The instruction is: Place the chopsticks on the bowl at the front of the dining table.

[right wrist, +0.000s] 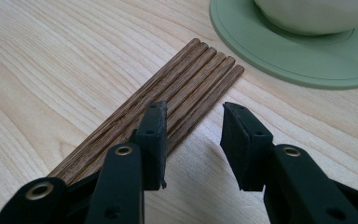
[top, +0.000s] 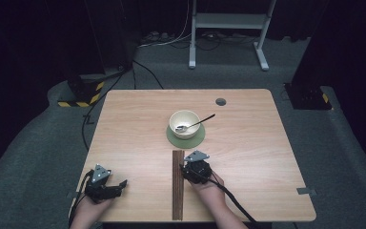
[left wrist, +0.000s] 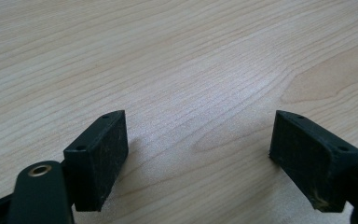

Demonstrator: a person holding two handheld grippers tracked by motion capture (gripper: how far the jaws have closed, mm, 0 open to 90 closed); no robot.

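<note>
Several dark wooden chopsticks (top: 177, 186) (right wrist: 186, 79) lie side by side in a strip that runs from the table's near edge toward a green coaster (top: 187, 140) (right wrist: 298, 60). A cream bowl (top: 184, 123) (right wrist: 317, 14) stands on the coaster with a metal spoon (top: 198, 123) in it. My right gripper (top: 186, 164) (right wrist: 193, 121) is low over the far end of the strip. Its jaws stand partly apart, one over the sticks and the other over bare wood to their right, pressing on nothing. My left gripper (top: 119, 187) (left wrist: 198, 140) rests at the near left, open over bare tabletop.
The wooden table (top: 138, 119) has a round grey grommet (top: 220, 101) near its far edge. Beyond it on the carpet stand a white metal frame (top: 228, 21) and some cables (top: 147, 71). Black cables trail from both grippers over the near edge.
</note>
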